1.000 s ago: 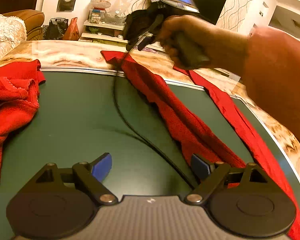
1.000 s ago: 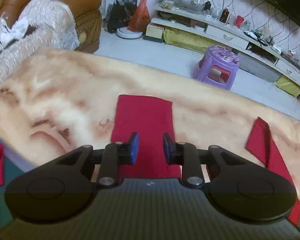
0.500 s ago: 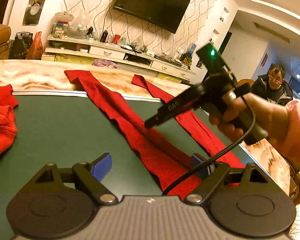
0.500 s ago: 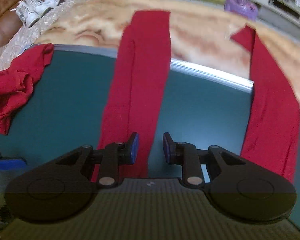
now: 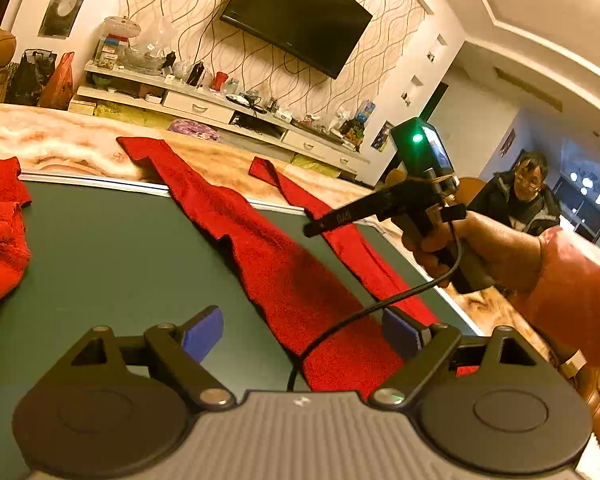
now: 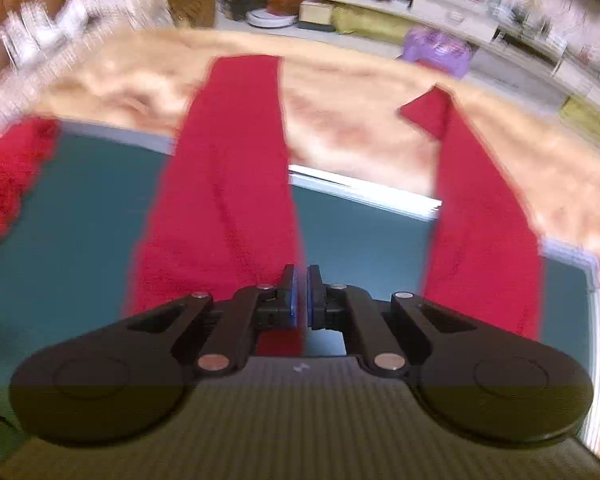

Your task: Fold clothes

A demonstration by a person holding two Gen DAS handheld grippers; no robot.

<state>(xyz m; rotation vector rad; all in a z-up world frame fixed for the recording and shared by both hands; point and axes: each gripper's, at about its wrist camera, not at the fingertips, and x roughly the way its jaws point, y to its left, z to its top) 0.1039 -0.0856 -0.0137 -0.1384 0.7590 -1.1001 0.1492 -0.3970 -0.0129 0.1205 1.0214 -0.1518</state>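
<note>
Red trousers lie on the dark green table top (image 5: 112, 248), two legs stretched to the far edge: the left leg (image 5: 268, 248) (image 6: 224, 184) and the right leg (image 5: 356, 248) (image 6: 484, 216). A crumpled red garment (image 5: 0, 232) (image 6: 8, 176) lies at the left. My left gripper (image 5: 302, 330) is open above the near end of the left leg, touching nothing. My right gripper (image 6: 300, 296) is shut with nothing between its pads, above the table beside the left leg's right edge. It also shows in the left wrist view (image 5: 384, 208), held in a hand.
A marbled beige border (image 6: 340, 120) rims the table. Beyond it stand a purple stool (image 6: 436, 48), a TV shelf (image 5: 220, 100) and a brown sofa (image 6: 100, 0). A seated person (image 5: 516, 200) is at far right. A black cable (image 5: 380, 304) hangs over my left gripper.
My right gripper has shut and moved back over the table, toward the near part of the trousers. My left gripper stays open, its view tilted slightly up.
</note>
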